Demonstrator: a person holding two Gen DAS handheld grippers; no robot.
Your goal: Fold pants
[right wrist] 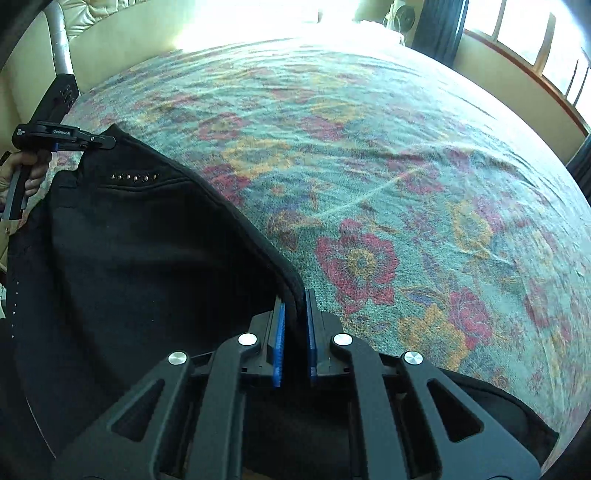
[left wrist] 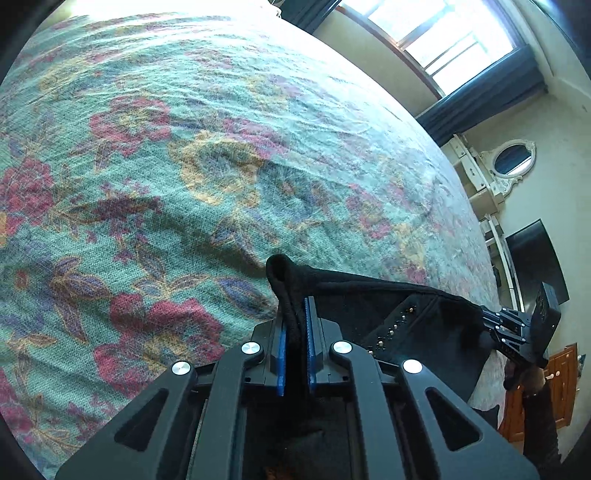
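Black pants [left wrist: 369, 295] with a row of metal studs [right wrist: 135, 178] hang stretched between both grippers above a floral bedspread [left wrist: 184, 147]. In the left wrist view my left gripper [left wrist: 295, 306] is shut, its blue pads pinching a bunched edge of the waistband. My right gripper [left wrist: 484, 314] grips the far end of that edge, with a hand below it. In the right wrist view my right gripper [right wrist: 295, 306] is shut on the pants [right wrist: 147, 258] at their hemmed edge. My left gripper [right wrist: 110, 142] holds the opposite corner at upper left. The legs drop out of sight below.
The bedspread [right wrist: 406, 166] covers a wide bed. A cream headboard [right wrist: 129, 33] stands at the far end. Windows [left wrist: 443, 40] with dark curtains [left wrist: 480, 103], an oval mirror [left wrist: 511, 158], a dark screen [left wrist: 535, 262] and a wooden cabinet [left wrist: 546, 387] line the right side.
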